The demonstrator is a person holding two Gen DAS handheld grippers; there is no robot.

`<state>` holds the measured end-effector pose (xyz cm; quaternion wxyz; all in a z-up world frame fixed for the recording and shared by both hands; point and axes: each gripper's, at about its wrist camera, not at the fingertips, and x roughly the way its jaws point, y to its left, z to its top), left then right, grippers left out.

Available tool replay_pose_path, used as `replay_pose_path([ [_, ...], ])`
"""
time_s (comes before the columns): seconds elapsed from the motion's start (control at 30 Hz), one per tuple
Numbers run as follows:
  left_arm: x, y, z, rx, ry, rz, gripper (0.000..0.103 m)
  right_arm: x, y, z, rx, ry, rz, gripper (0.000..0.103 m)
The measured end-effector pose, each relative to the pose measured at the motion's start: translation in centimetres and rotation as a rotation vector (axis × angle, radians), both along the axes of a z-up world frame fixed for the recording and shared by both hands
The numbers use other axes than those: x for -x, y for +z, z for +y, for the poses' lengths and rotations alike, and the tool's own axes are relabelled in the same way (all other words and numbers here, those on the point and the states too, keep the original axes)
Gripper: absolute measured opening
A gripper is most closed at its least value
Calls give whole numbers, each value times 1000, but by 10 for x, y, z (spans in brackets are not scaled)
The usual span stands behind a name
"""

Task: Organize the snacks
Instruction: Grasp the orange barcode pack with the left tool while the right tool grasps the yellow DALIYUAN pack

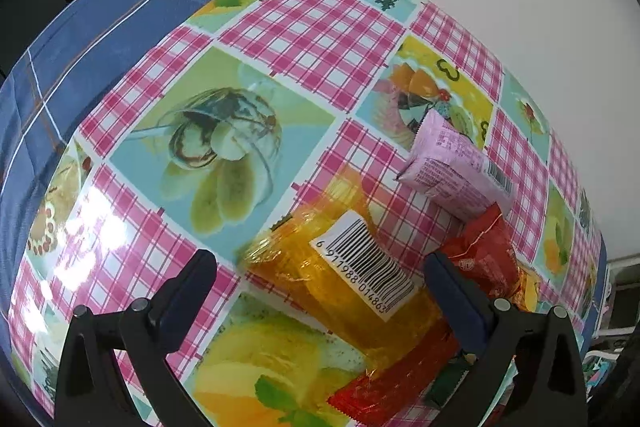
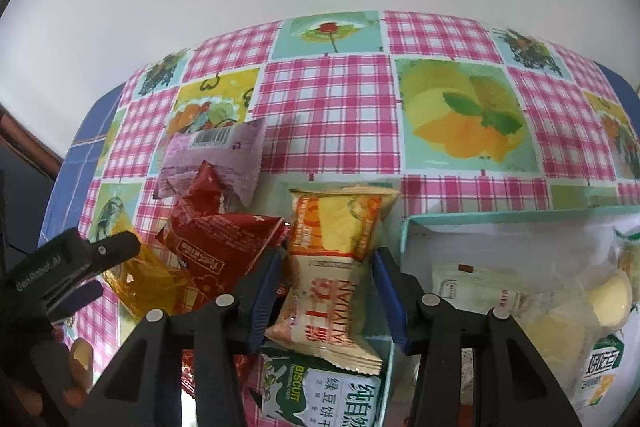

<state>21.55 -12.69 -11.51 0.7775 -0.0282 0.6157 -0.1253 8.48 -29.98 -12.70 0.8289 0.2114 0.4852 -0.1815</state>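
Left gripper (image 1: 320, 275) is hanging over the bench (image 1: 304, 27) with its jaws spread wide, and the orange translucent packet (image 1: 332, 267) with the white barcode label is lying flat between them, touching neither finger as far as the left wrist view shows. Just past it, toward two o'clock, the pink packet (image 1: 452, 163) is sitting tilted on the checked cloth, and the red packet (image 1: 484, 251) is leaning against it at the right finger's tip. A second red wrapper (image 1: 396, 383) is poking out from under the orange one at five o'clock.

Over on the right wrist view, the right gripper (image 2: 328, 267) is standing open too, jaws spread on either side of the yellow-and-orange cake packet (image 2: 336, 267); whether the blue pads are touching it, I cannot tell. That packet is lying lengthwise up the middle, its near end resting over a green biscuit packet (image 2: 328, 395) at six o'clock. At three o'clock the teal-rimmed tray (image 2: 404, 239) is holding pale bagged snacks (image 2: 532, 307). At ten o'clock the red packet (image 2: 216, 239) and pink packet (image 2: 216, 155) are piled together, with the left gripper (image 2: 80, 267) at nine o'clock.
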Motion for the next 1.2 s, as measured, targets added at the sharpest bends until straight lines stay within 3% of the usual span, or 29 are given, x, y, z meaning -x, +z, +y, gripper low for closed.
replay_pose_path([
  [0.4, 3, -10, -10, -71, -8, -10, 101, -5, -10, 8, 9, 27, 42, 51],
  [0.5, 2, -12, -8, -78, -11, -7, 91, -6, -12, 10, 21, 32, 51, 51],
  [0.63, 1, -14, -8, -81, -17, 7, 70, -5, -13, 9, 15, 31, 52, 50],
  [0.83, 4, -16, -8, -93, -41, -8, 53, -4, -13, 7, 6, 22, 53, 46],
  [0.97, 5, -14, -14, -98, -55, -16, 44, -2, -11, 7, 1, 19, 56, 39],
  [1.2, 8, 5, -15, -78, -47, -47, 42, 2, 1, 6, -6, 6, 35, 37],
])
